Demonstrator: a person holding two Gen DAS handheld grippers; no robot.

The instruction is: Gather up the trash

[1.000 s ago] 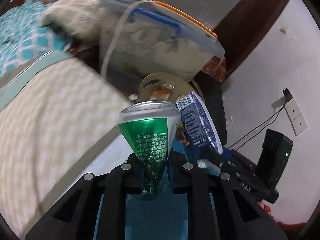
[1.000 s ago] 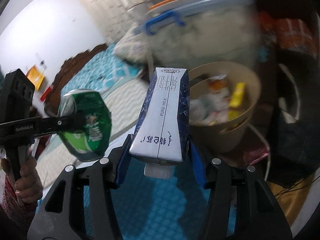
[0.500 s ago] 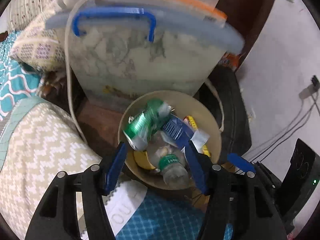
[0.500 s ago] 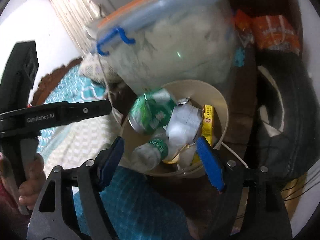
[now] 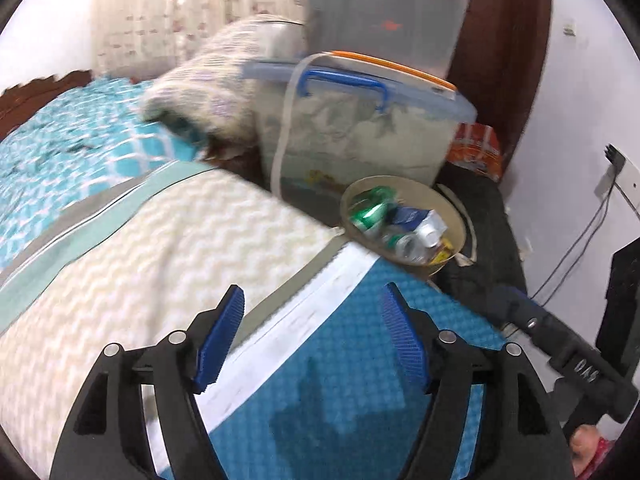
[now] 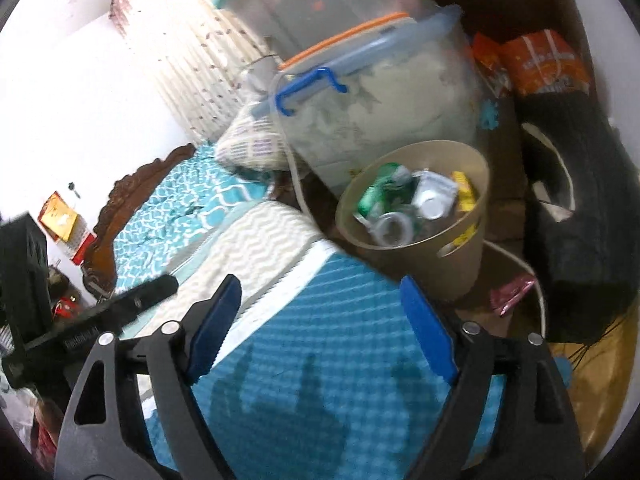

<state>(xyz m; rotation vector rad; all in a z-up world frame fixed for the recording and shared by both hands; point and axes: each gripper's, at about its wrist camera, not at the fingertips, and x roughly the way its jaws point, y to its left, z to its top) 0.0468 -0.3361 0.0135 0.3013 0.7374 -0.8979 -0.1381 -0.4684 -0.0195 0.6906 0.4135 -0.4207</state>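
A tan waste bin (image 5: 454, 220) stands on the floor past the bed's corner; it also shows in the right wrist view (image 6: 464, 256). Inside lie a green can (image 5: 368, 212), a blue milk carton (image 5: 408, 214) and a clear bottle (image 5: 404, 242). In the right wrist view the can (image 6: 378, 192), the silver carton end (image 6: 434, 196) and the bottle (image 6: 394, 226) show. My left gripper (image 5: 312, 338) is open and empty above the blue mat. My right gripper (image 6: 320, 330) is open and empty, also above the mat, short of the bin.
A clear storage box with a blue handle (image 5: 360, 136) stands behind the bin, a bigger tub (image 5: 384, 20) on top. A black tyre (image 6: 576, 208) lies right of the bin. The bed with a white wavy cover (image 5: 140, 260) and a teal sheet fills the left.
A second ago each gripper held trash: left the green can, right the milk carton. Both opened over the bin and dropped them in. Both have since pulled back over the mat.
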